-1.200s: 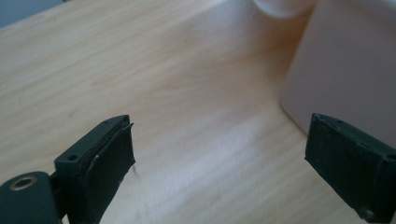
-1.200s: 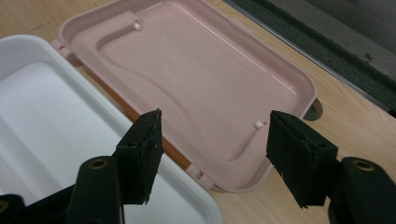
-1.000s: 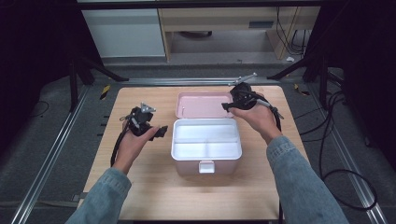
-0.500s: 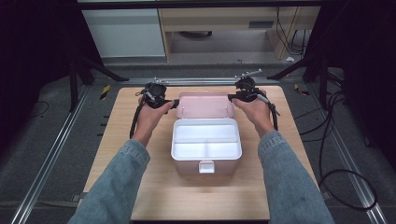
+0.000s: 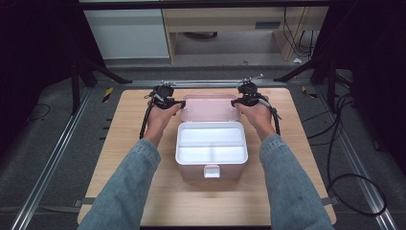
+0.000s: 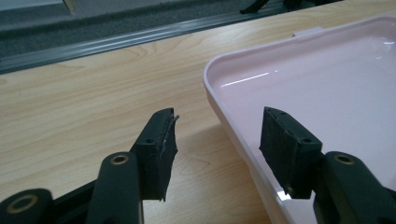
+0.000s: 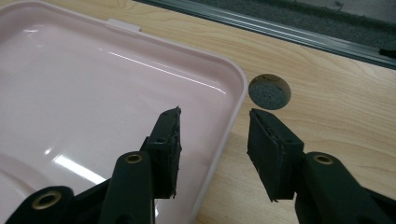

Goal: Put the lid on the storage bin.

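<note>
High view: my left gripper sits at the left end of the lid, upper centre of the frame, and my right gripper at its right end. The lid lies open and flat on the table, just behind the box, which stands at frame centre with its latch toward the bottom. Left gripper view: my left gripper straddles the lid rim, one jaw over bare wood at lower left, the other inside the lid at lower right; the jaws have just been closing, stand about half open, and the pads do not yet press on the rim. Right gripper view: my right gripper straddles the opposite rim of the lid, left jaw inside, right jaw over wood; its jaws have opened a little, stand half open, and grip nothing. A round hole in the table lies just beyond that lid corner, upper right of centre. Bare wood lies to either side of the box and along the bottom of the high view. A metal rail borders the table at left; grey floor and a cable lie at right, dark stands and cabinets at the top.
</note>
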A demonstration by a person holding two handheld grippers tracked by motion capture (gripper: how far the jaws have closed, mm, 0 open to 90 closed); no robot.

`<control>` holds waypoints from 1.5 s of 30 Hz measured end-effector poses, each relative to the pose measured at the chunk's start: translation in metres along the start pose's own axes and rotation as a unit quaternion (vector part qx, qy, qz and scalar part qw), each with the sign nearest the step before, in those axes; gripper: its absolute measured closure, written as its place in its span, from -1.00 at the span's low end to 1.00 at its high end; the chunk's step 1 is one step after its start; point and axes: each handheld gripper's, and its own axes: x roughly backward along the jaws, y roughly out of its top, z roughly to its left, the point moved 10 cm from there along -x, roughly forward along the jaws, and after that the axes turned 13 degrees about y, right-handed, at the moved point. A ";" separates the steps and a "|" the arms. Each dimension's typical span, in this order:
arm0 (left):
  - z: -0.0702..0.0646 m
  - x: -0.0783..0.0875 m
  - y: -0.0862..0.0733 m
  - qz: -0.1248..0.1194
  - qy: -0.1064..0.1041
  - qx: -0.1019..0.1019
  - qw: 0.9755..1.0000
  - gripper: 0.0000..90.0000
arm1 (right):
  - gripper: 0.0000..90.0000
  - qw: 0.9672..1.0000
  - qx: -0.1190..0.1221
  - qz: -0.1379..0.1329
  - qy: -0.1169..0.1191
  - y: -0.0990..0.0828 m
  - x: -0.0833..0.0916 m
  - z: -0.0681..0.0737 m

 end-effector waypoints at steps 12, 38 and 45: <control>-0.012 -0.011 -0.004 0.018 -0.025 0.019 0.999 0.56 | 0.29 1.000 -0.019 0.004 0.011 -0.008 -0.012 -0.001; -0.014 -0.015 -0.004 0.013 -0.017 0.034 0.999 0.34 | 0.70 0.999 -0.050 -0.002 0.000 -0.010 -0.010 -0.007; -0.012 -0.005 0.004 0.003 -0.024 0.052 0.998 0.65 | 0.76 0.999 -0.042 -0.026 -0.014 0.000 -0.004 -0.002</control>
